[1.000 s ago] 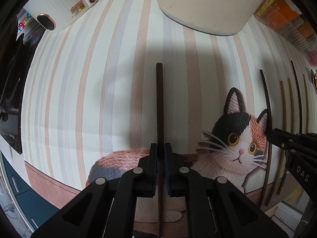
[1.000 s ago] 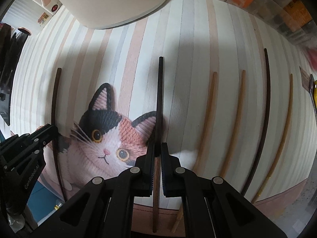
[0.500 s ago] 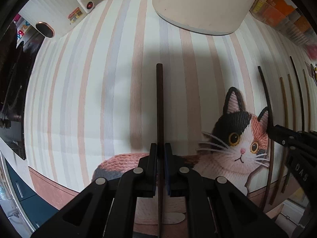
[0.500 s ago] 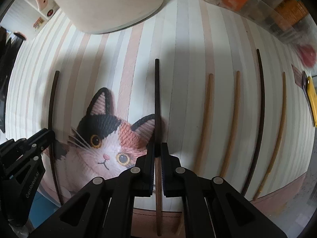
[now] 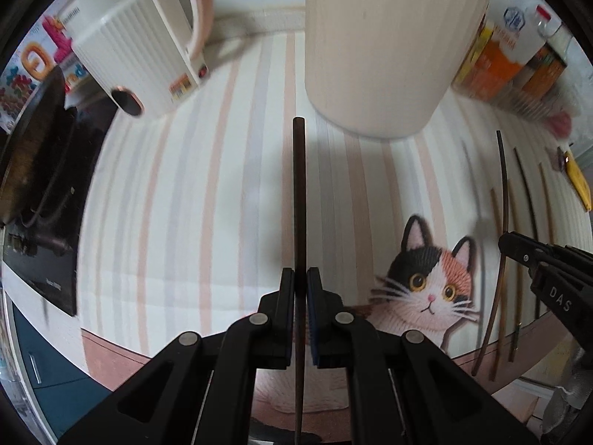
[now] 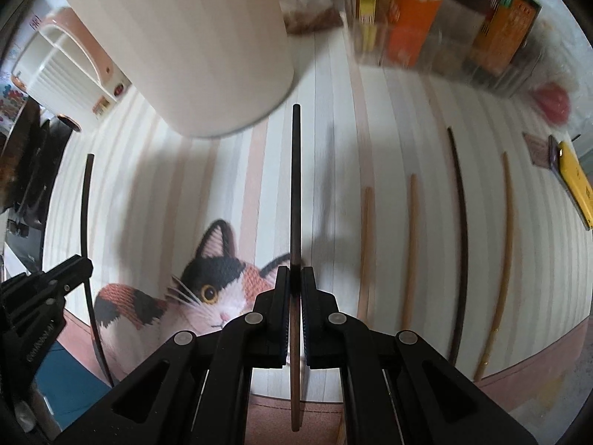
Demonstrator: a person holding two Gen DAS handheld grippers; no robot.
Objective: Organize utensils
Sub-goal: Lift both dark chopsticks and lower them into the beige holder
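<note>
My left gripper [image 5: 300,278] is shut on a dark chopstick [image 5: 298,193], held above the striped cat mat [image 5: 185,222]; its tip points toward the cream cylindrical holder [image 5: 389,48]. My right gripper [image 6: 294,278] is shut on another dark chopstick [image 6: 295,185], lifted off the mat just right of the holder [image 6: 192,44]. Each gripper shows at the edge of the other's view: the right gripper [image 5: 537,263] and the left gripper [image 6: 48,289] with its chopstick [image 6: 86,215]. Several chopsticks lie on the mat to the right, two light ones [image 6: 365,252] [image 6: 411,244], a dark one [image 6: 461,241] and another light one [image 6: 504,241].
A white kettle with a pink handle [image 5: 129,37] stands at the back left. A black pan on a cooker [image 5: 37,185] is at the left edge. Orange boxes and jars [image 6: 415,11] line the back right, and a yellow flat object [image 6: 576,185] lies at the far right.
Both grippers have risen with their chopsticks and tilted up toward the holder, so more of the holder, kettle and back boxes is in view. Both stay shut.
</note>
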